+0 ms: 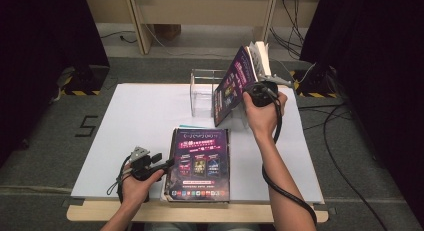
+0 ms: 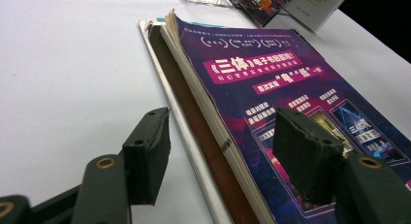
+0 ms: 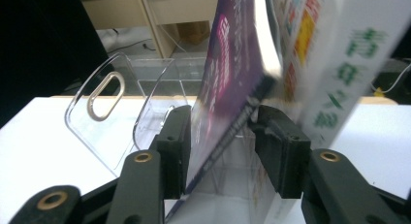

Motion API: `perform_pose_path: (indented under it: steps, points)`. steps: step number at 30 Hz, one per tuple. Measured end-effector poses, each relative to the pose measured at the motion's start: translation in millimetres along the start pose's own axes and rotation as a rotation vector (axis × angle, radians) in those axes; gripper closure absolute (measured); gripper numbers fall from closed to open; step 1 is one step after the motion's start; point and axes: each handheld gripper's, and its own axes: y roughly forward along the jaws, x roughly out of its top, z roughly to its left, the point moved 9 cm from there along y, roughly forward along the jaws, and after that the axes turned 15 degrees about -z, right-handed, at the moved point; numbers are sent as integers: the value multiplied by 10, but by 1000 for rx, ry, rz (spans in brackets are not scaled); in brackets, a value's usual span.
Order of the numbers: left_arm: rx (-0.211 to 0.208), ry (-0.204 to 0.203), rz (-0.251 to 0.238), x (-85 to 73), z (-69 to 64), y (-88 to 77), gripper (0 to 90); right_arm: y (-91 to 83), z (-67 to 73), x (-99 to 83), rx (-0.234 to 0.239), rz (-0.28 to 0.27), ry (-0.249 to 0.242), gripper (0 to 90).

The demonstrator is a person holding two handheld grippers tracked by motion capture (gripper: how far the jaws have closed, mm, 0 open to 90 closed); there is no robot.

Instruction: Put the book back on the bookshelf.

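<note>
A purple magazine stands tilted against the clear acrylic rack at the back of the white table. My right gripper is at its near edge. In the right gripper view the magazine's lower edge runs between the spread jaws of the right gripper, which do not clamp it, and a white book with green characters leans just behind. A matching purple magazine tops a flat stack at the front. My left gripper is open at that stack's left edge, one jaw over the cover.
Below the top magazine lie a brown-edged book and a thin white one. The rack's clear dividers have oval cut-outs. The white table stretches bare to the left. Cables trail over the floor at the right.
</note>
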Motion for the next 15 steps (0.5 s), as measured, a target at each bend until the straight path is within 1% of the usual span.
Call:
perform_pose_path:
  steps: [5,6,13,15]
  points:
    - [-1,-1,2,0,-4,32,378,-69,-42,-78,6,10,0,568]
    - [-3,-4,4,2,-4,54,378,-104,-53,-125,16,17,13,568]
    - [-2,-8,-2,56,14,98,377,-279,-85,-268,64,12,46,558]
    - [1,-13,3,78,19,114,376,-318,-133,-301,58,11,52,557]
